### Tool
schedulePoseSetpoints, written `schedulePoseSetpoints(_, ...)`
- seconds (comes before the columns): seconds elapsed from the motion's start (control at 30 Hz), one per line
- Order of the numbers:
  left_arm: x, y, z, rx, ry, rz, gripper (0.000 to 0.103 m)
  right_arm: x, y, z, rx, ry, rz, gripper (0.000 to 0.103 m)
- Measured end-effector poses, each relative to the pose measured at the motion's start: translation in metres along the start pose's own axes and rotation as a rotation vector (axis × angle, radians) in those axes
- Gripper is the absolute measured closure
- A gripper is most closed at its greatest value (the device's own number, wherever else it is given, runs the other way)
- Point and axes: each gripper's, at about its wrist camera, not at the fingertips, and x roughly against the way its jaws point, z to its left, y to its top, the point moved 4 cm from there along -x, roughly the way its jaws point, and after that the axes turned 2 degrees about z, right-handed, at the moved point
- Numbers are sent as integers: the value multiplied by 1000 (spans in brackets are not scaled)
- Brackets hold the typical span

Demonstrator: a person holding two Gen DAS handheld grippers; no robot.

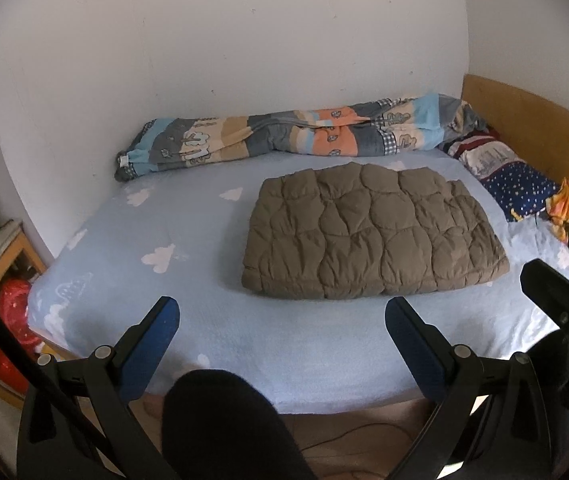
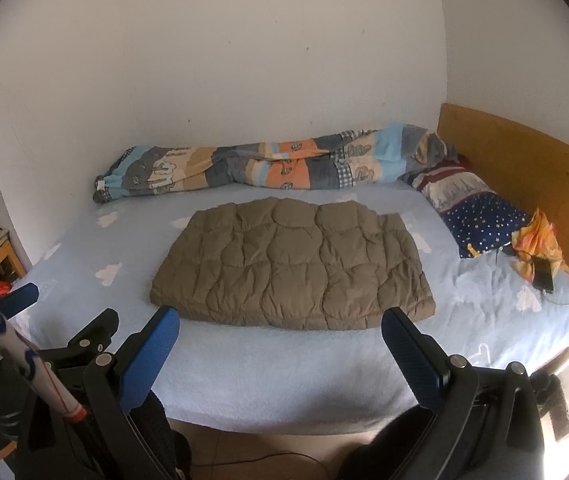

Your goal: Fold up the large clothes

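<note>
A brown quilted garment [image 1: 372,234] [image 2: 294,264] lies folded into a flat rectangle in the middle of the bed. My left gripper [image 1: 282,312] hangs open over the bed's near edge, a short way in front of the garment, with nothing between its blue pads. My right gripper [image 2: 280,322] is open too, its pads on either side of the garment's near edge but held back from it and touching nothing. The right gripper's black frame [image 1: 560,300] shows at the right of the left wrist view. The left one's blue pad [image 2: 18,298] shows at the left of the right wrist view.
The bed has a light blue sheet [image 1: 188,280] with white clouds. A rolled patchwork duvet [image 1: 284,132] lies along the far wall. A starry pillow [image 2: 480,220], an orange cloth [image 2: 540,244] and a dark phone [image 2: 544,278] lie by the wooden headboard [image 2: 524,168]. A wooden shelf [image 1: 0,256] stands left.
</note>
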Motion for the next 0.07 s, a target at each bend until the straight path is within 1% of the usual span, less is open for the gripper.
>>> schedulePoseSetpoints(0.07,-4,5,5,5,17,-5,1,-2,1,0,0,3,0,0)
